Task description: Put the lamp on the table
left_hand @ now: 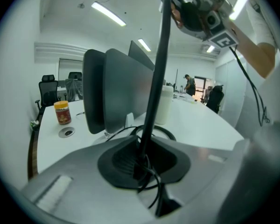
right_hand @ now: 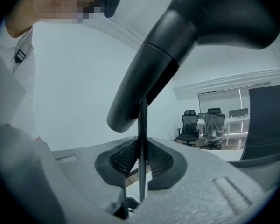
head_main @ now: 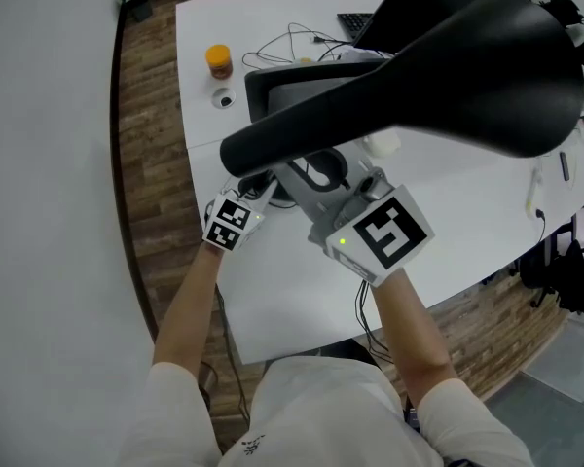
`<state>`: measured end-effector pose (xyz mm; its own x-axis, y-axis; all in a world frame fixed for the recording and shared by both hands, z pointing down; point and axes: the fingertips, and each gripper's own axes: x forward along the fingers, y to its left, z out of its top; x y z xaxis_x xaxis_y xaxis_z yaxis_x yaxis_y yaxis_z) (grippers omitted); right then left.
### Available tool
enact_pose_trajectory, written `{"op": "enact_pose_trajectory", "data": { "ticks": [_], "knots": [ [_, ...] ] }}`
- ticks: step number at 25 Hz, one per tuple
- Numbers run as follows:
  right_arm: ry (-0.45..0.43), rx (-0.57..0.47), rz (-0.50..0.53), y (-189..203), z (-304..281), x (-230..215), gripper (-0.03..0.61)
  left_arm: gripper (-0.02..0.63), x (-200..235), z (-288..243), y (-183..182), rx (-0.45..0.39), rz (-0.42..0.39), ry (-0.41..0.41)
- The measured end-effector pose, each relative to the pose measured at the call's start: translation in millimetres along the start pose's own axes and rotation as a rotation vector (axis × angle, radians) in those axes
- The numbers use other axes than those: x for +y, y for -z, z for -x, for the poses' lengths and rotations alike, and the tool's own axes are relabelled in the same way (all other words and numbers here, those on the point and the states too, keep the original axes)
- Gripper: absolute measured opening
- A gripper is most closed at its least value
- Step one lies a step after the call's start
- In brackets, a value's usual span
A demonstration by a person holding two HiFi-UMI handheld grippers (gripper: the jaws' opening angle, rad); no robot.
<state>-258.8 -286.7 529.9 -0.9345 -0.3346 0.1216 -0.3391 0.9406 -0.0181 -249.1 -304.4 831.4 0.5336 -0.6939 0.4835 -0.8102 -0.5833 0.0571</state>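
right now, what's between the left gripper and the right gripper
The thin black lamp stem runs from the left gripper up to the right gripper, seen in the left gripper view.

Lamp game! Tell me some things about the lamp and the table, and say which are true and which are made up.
1. The lamp is black. True.
2. Only one gripper holds the lamp. False: the left gripper and the right gripper both have their jaws closed on its thin pole.
3. The jar has a blue lid. False: its lid is orange.
4. A monitor stands on the white table. True.
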Motion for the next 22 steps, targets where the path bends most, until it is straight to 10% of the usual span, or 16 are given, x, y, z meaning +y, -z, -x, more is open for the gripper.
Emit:
{"op": "enact_pose_trajectory", "data": {
  "ticks": [22],
  "knots": [
    [-0.031,-0.005,0.016,2,-13,-6,0.044,0.052,3,1,0,0.013,0.024,-0.042]
  ]
}}
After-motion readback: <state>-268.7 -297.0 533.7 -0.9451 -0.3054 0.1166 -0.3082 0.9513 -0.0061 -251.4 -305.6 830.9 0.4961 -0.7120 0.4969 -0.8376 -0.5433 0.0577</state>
